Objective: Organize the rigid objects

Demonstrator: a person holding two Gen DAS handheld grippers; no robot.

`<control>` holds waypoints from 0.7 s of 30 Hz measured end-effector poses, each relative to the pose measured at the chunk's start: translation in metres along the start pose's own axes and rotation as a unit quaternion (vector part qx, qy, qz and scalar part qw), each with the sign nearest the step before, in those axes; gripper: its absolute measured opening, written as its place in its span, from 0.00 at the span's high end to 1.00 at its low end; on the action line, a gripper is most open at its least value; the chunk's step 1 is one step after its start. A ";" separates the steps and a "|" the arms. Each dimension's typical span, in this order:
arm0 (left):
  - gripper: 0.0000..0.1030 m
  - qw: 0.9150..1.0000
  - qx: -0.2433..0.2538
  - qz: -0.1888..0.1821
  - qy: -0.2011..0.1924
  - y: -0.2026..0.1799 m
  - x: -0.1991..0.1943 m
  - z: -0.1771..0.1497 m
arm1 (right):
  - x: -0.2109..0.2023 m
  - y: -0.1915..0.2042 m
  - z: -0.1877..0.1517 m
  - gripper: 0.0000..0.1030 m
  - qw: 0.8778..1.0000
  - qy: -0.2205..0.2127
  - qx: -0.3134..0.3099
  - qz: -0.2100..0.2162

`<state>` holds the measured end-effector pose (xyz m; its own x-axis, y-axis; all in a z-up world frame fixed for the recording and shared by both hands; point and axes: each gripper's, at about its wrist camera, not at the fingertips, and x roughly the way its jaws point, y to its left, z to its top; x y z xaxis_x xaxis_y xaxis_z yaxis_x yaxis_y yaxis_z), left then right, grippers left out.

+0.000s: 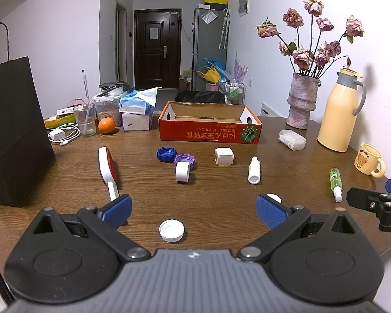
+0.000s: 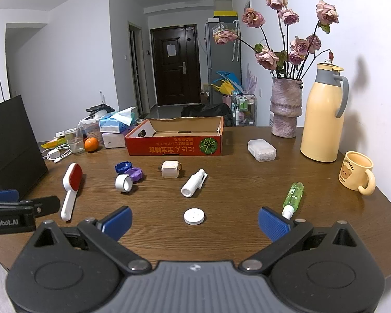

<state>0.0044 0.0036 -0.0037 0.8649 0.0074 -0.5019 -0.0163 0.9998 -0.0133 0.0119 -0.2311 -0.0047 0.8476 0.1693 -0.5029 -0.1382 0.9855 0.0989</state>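
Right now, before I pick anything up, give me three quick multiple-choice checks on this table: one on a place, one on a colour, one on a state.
1. Where is the white screw cap?
A. in the cardboard box
B. on the table between the left gripper's fingers
C. beside the mug

2. What colour is the spray bottle nearest the right gripper?
A. green
B. red
C. black

3. How is the left gripper set?
A. shut on the cap
B. open, holding nothing
C. shut on the brush

Answers: 1 B, the cap lies between the blue pads; 2 A, clear green body with a white nozzle; 3 B, pads wide apart.
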 end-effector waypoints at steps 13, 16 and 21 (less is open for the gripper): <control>0.00 1.000 -0.003 0.004 0.009 0.000 0.010 0.005 | 0.006 0.002 0.005 0.00 1.000 0.004 -0.001 -0.003; 0.00 1.000 -0.004 0.005 0.012 -0.001 0.015 0.004 | 0.011 0.000 0.007 0.00 1.000 0.007 0.000 -0.004; 0.00 1.000 -0.005 0.005 0.022 -0.001 0.025 0.005 | 0.021 -0.003 0.007 0.00 1.000 0.015 0.000 -0.003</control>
<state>0.0285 0.0027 -0.0122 0.8412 0.0171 -0.5404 -0.0312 0.9994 -0.0170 0.0334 -0.2311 -0.0093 0.8329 0.1633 -0.5287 -0.1325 0.9865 0.0961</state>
